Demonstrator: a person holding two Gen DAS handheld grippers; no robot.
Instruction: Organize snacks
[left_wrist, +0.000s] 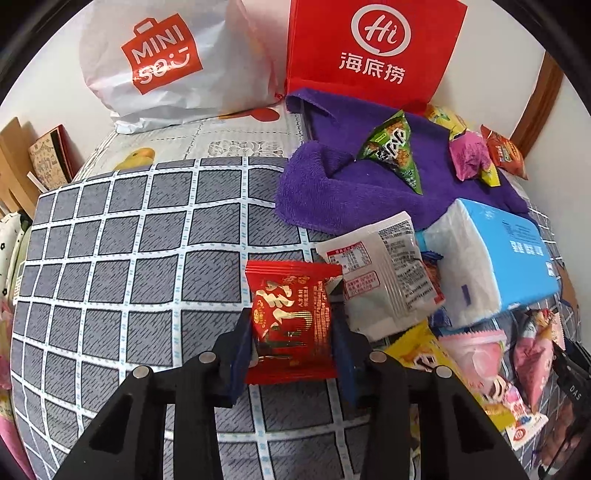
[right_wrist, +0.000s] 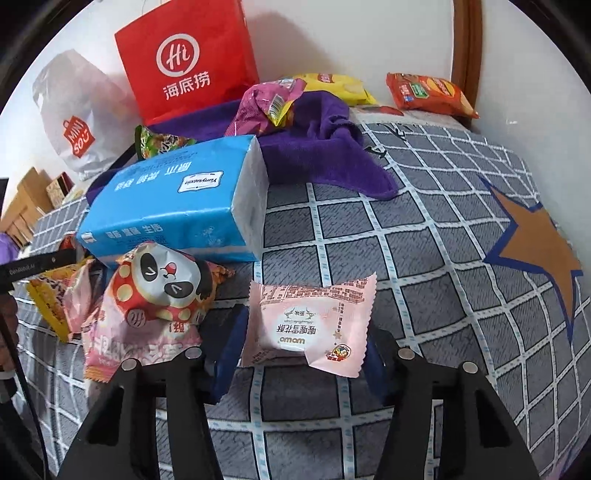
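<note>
Two packets are being handled at once on the bed (left_wrist: 122, 236), over its grey checked cover. On the left, the left gripper (left_wrist: 293, 332) is being held closed on the red snack packet (left_wrist: 291, 321), whose sides are being squeezed by the blue fingers (left_wrist: 240, 354); the packet is lying toward the middle of the bed, just left of the snack heap (left_wrist: 480, 354) and the tissue pack (left_wrist: 495, 254). A firm, centred hold is being called for, so that the slippery wrapper is not being twisted loose during lifting. On the right, the pink snack packet (right_wrist: 310, 325) is being bracketed by the right gripper (right_wrist: 306, 347), with its fingers at a middling width; whether the wrapper is being pressed cannot be told. Closing squarely on the padded middle, not the crimped ends, is being advised.
</note>
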